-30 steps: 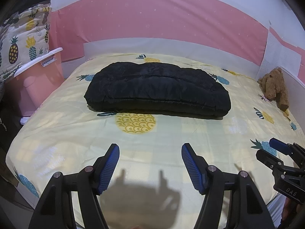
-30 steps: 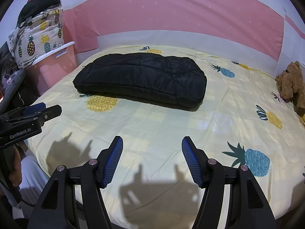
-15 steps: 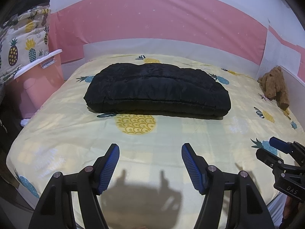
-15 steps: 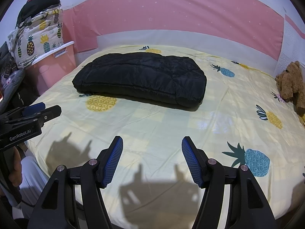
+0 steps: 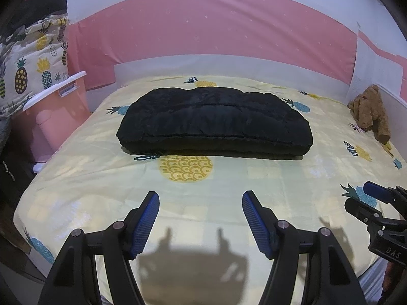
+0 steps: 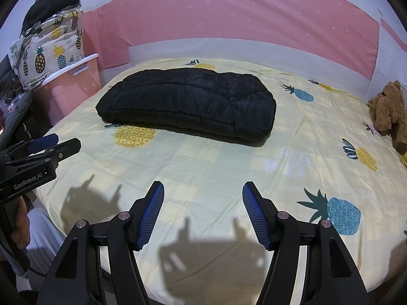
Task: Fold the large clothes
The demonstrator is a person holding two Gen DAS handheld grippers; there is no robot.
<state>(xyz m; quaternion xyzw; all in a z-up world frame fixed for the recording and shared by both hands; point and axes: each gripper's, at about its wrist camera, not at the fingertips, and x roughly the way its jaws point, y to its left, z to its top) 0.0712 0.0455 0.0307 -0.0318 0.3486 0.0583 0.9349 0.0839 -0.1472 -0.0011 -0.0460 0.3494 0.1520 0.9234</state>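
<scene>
Both claws, left claw [image 5: 200, 198] and right claw [image 6: 203, 189], hover open, angled down.

Bare bed sheet [image 5: 101, 172] is left open before the folded black jacket [image 5: 213, 124]; passage is blocked by a pink bin [image 5: 58, 117] leftward, a teddy bear [image 5: 371, 111] rightward.

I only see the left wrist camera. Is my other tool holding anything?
Observer: No. The right tool is open, with only bedsheet showing between its fingers.
Operator: And who's holding mine?
Observer: A hand grips the handle of the left tool, low at the left edge of the right wrist view.
</scene>
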